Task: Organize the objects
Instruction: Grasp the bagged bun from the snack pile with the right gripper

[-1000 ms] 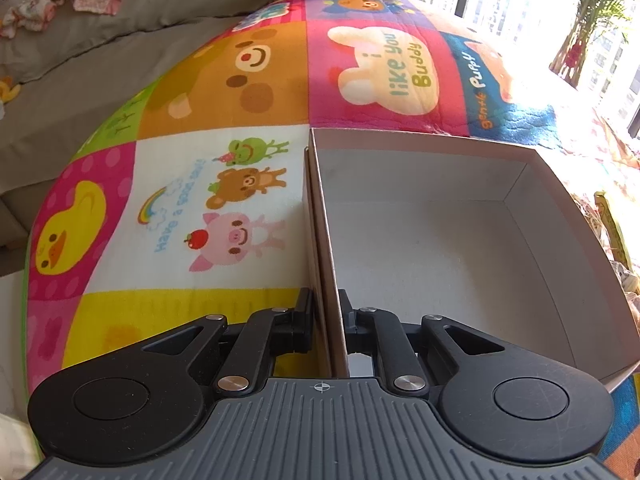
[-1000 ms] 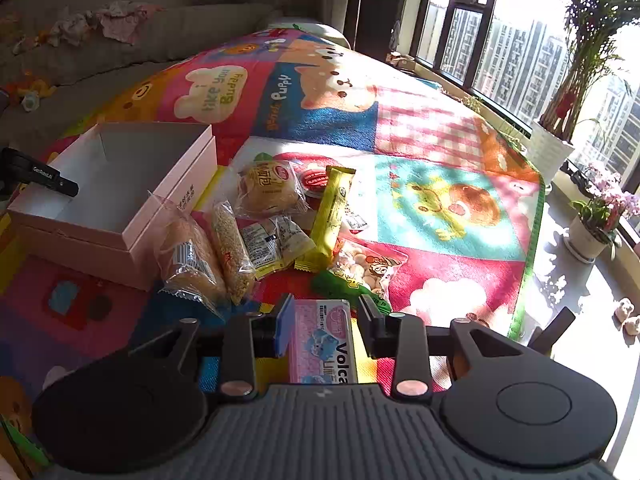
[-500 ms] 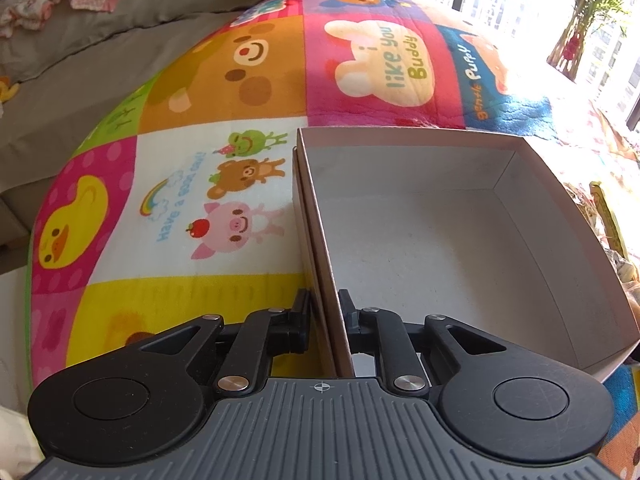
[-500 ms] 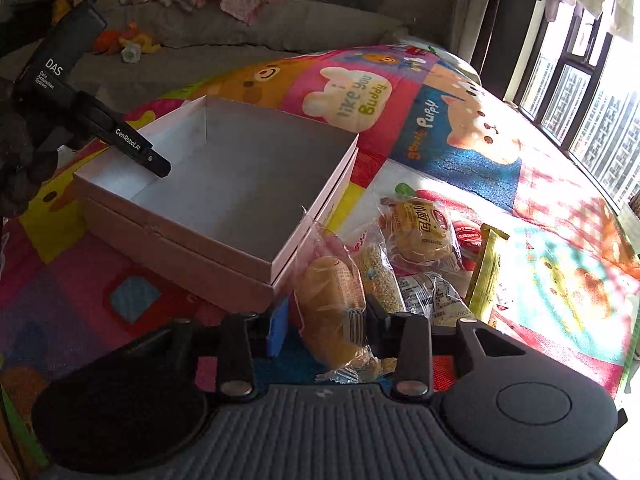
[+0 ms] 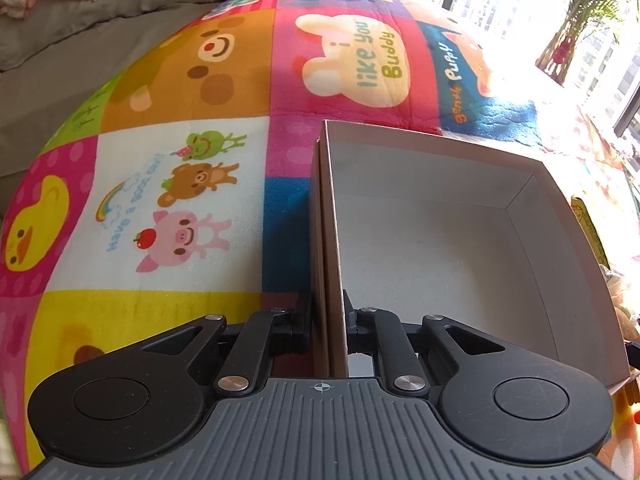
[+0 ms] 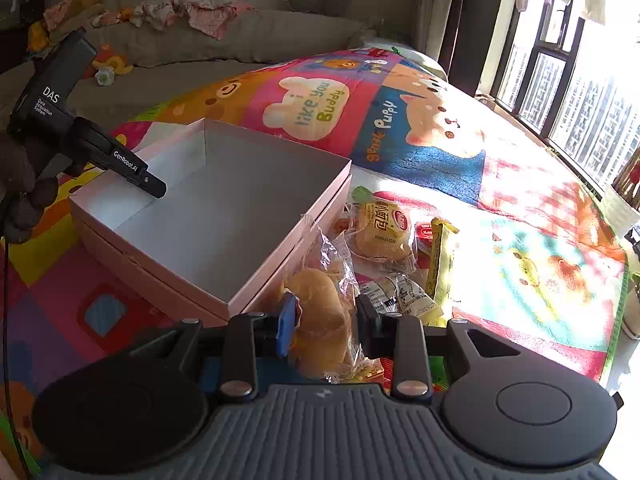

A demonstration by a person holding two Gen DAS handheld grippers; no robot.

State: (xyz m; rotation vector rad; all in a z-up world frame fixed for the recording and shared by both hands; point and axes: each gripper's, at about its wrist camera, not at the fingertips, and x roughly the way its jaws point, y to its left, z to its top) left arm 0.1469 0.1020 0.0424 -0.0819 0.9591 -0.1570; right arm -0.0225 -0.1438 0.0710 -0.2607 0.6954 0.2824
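An open pink box [image 6: 224, 216] with a bare white inside [image 5: 440, 264] sits on the colourful play mat. My left gripper [image 5: 327, 320] is shut on the box's near left wall, one finger inside and one outside; from the right wrist view its fingertip [image 6: 154, 188] sits at the box's far left rim. My right gripper [image 6: 326, 320] is shut on a bagged bread roll [image 6: 320, 312] just right of the box's front corner. More snacks lie beyond: a round bread pack [image 6: 382, 232], a yellow bar [image 6: 438, 260] and a small clear packet [image 6: 404, 296].
The cartoon play mat [image 6: 520, 280] covers the floor. A grey sofa [image 6: 240, 40] with clothes and toys runs along the back. Tall windows [image 6: 580, 100] stand at the right. A gloved hand [image 6: 20, 184] holds the left gripper.
The right gripper swung left from a pink packet to the bagged bread roll and narrowed its jaws onto it. The left gripper kept its hold on the box wall.
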